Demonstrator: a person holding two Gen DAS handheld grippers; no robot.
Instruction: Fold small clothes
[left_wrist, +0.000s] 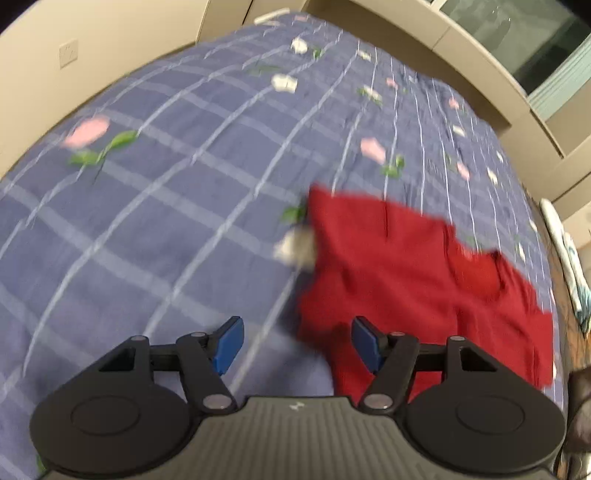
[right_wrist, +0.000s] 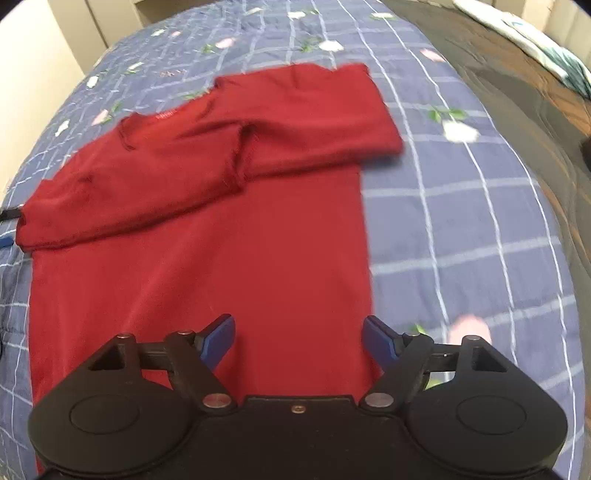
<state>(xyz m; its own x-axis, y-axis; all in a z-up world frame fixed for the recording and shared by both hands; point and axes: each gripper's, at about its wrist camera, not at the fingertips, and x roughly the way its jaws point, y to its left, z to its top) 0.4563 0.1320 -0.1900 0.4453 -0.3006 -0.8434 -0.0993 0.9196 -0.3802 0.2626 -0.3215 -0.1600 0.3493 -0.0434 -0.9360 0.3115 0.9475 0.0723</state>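
A home bedroom: a bed (left_wrist: 184, 221) under a floral checked sheet, cream wardrobes (left_wrist: 461, 55) behind

A bed's blue plaid sheet (right_wrist: 443, 206) (flower-printed) carries a red shirt (right_wrist: 207, 240) lying flat.

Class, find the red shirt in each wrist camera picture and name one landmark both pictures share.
Left wrist view: the red shirt lies right of centre, partly behind the open left gripper.
Right wrist view: the red shirt fills the centre and left.
Shared landmark: the blue checked flowered bedspread.
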